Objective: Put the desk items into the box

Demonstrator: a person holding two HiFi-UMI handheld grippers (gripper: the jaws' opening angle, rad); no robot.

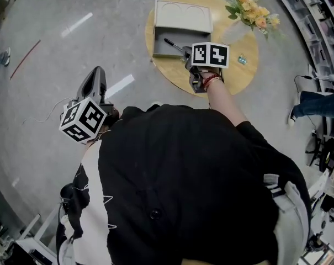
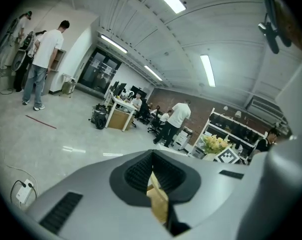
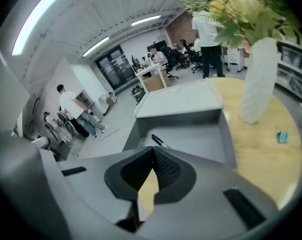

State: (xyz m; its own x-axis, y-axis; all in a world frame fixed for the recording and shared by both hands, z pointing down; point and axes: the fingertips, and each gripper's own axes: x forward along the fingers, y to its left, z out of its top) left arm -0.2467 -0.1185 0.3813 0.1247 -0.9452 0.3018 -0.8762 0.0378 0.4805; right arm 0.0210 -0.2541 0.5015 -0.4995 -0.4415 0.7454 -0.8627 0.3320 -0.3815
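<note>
holding right gripper and left gripper fingers closed, empty; risking tipping tall white vase reaching small blue item near it.

The round surface at 12 o'clock carries the open box, with a pen inside. The right claw is at the box's 4 o'clock corner. Flowers stand at 1 o'clock.

The head camera looked steeply down on the round table and box, which the camera on the right gripper saw from close, while that on the left gripper faced, seemingly level, over the office floor.
</note>
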